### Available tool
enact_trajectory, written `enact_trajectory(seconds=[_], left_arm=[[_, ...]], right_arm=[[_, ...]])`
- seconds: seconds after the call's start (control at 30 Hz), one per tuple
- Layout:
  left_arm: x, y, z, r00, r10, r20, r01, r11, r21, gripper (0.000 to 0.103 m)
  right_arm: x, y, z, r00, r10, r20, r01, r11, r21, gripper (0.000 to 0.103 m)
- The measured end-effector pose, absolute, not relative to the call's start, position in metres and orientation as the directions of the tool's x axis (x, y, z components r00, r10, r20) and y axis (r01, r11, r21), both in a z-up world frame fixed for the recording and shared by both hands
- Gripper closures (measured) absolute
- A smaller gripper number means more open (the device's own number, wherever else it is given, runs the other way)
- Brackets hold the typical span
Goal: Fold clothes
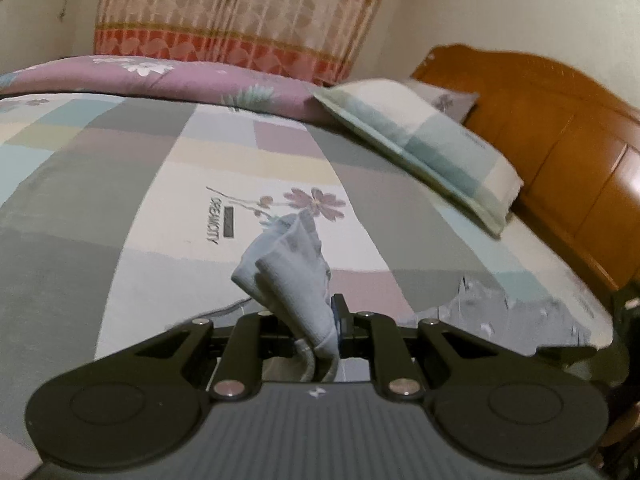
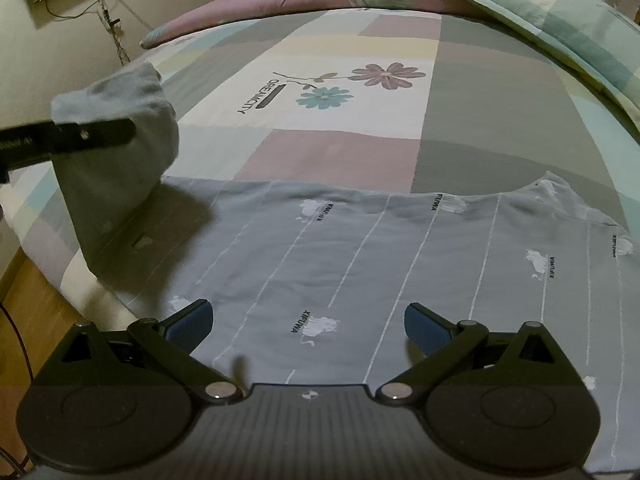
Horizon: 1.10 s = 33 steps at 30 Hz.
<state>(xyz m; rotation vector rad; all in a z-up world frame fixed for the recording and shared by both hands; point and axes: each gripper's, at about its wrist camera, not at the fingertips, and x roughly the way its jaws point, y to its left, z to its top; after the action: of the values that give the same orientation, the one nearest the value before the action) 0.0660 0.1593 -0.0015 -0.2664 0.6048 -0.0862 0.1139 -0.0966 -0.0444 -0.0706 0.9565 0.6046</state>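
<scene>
Patchwork bedsheet (image 2: 360,148) is carrying a grey shirt (image 2: 360,264) lying flat along its near edge. Left gripper (image 1: 320,320) is pinching the lifted left corner; right gripper (image 2: 308,322) is hovering above, jaws spread.

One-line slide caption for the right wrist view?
Open right claw hovers over grey shirt on bed; left claw lifts its edge.

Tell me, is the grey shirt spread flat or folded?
Mostly spread flat on the bed. The shirt lies smooth, but the left claw holds one end lifted up.
</scene>
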Motion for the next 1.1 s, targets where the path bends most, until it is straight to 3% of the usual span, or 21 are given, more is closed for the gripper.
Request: enact_trajectory(seconds=[0.77,0.97,1.1], left_arm=[[0.086,0.118,-0.022,0.740,-0.231,-0.632,0.096,0.966,-0.240,0.089],[0.090,0.108,-0.032,0.713,-0.263,-0.650,0.132,0.961,-0.243,0.074],[0.091,0.103,-0.036,0.695,-0.279,-0.662,0.148,0.957,-0.248,0.073]], right_arm=[[0.113,-0.103,-0.041,0.346,0.474,-0.810,-0.568,0.793,0.221,0.000],[0.115,-0.104,-0.041,0.352,0.468,-0.811,-0.559,0.800,0.219,0.000],[0.116,-0.107,-0.042,0.358,0.459,-0.813,-0.552,0.806,0.212,0.000]])
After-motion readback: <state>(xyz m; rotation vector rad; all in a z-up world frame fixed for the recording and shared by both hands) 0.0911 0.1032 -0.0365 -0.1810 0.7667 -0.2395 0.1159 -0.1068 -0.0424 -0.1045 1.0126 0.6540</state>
